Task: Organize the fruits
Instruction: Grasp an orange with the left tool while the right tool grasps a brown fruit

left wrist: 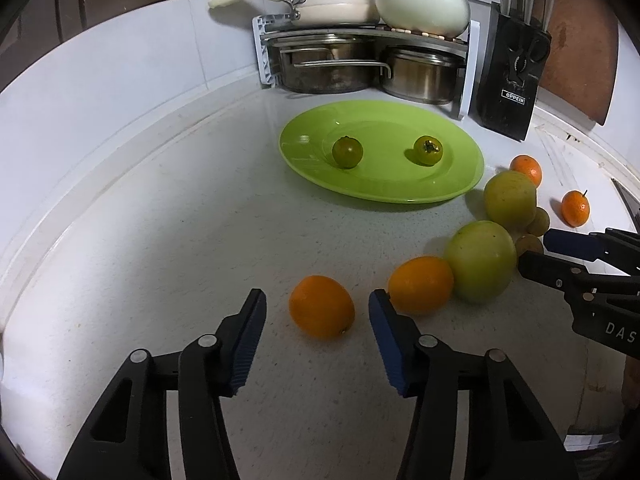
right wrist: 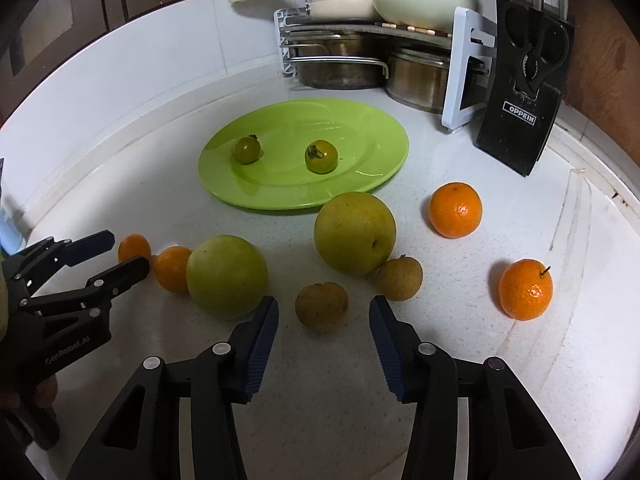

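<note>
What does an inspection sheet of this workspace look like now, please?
Surface: white speckled counter, nothing spilled.
Job's things: green plate holds two small green tomatoes; oranges, two large green fruits and two small brown fruits lie on the counter.
Clutter: pot rack, knife block.
Grippers: left gripper open around an orange; right gripper open at a brown fruit.
Cables: nothing seen.
Surroundings: tiled wall.

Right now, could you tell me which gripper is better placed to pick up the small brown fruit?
The right gripper: its open jaws already frame the small brown fruit. The left gripper is lined up on an orange.
</note>
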A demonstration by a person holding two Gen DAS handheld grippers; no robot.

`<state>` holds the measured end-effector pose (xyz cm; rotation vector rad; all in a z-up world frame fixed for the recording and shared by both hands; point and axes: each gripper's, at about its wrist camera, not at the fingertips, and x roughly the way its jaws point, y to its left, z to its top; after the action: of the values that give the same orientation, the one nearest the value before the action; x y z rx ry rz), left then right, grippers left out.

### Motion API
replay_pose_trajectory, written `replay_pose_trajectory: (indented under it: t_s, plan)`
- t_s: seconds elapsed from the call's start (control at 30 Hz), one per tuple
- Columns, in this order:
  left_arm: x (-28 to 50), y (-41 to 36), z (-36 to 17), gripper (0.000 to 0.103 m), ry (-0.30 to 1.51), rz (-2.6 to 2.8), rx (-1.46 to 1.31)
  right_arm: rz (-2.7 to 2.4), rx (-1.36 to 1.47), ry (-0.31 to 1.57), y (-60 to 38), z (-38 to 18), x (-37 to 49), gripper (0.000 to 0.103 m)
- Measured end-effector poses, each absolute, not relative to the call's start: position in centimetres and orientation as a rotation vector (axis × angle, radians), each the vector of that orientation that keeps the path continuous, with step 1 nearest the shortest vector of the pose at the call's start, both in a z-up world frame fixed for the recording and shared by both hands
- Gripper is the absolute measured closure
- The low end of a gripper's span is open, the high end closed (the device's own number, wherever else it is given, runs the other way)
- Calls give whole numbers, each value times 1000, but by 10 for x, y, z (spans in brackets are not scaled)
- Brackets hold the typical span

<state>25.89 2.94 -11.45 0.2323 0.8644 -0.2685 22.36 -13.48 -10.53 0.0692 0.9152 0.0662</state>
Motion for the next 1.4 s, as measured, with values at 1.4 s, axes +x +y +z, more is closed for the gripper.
replay_pose_trajectory:
  t_s: [1.4]
  plan:
    - [233, 25, -64, 68, 780, -271, 143, 104, 34, 778, -134, -61, 202, 72]
